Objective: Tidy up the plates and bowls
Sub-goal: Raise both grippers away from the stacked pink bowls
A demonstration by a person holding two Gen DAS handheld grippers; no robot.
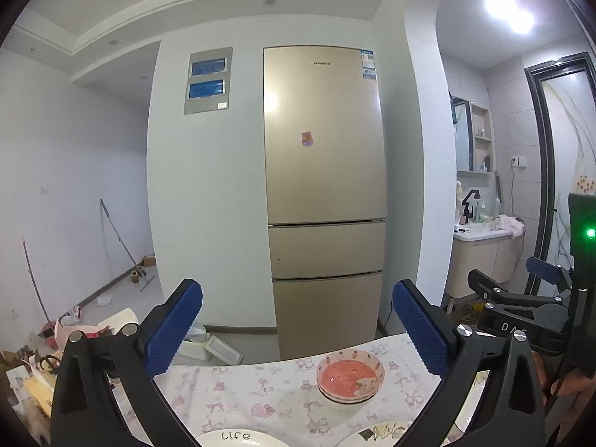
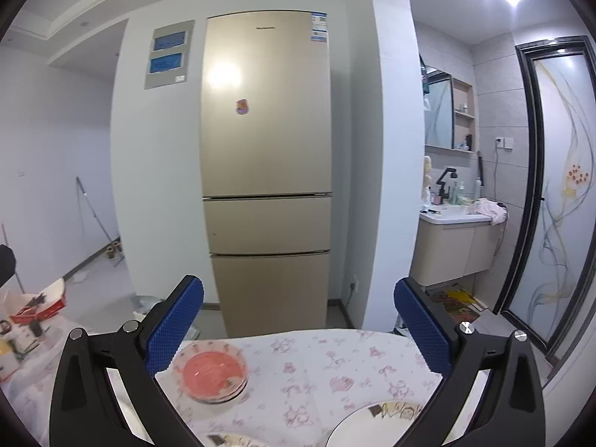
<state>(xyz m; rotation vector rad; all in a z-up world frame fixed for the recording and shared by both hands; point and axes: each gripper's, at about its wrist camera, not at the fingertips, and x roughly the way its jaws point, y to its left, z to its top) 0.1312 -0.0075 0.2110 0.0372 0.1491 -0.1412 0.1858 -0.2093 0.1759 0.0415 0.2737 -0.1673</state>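
Note:
A stack of pink bowls [image 1: 350,376] [image 2: 214,376] rests on the flower-print tablecloth [image 1: 260,391] [image 2: 335,365] near the table's far edge. White plates lie at the near edge: one lettered "Life" [image 1: 238,437], and a patterned one [image 1: 380,432] [image 2: 376,424]. The rim of another plate [image 2: 231,439] shows at the bottom of the right wrist view. My left gripper [image 1: 298,320] is raised above the table, open wide, with nothing between its blue pads. My right gripper [image 2: 298,316] is likewise open and empty; it also shows at the left view's right edge [image 1: 514,275].
A tall gold fridge [image 1: 324,186] [image 2: 266,171] stands just beyond the table. Boxes and clutter [image 1: 37,354] lie on the floor to the left. On the right are a washbasin cabinet [image 1: 480,238] and a glass door [image 2: 558,186]. A hand [image 1: 566,383] holds the right gripper.

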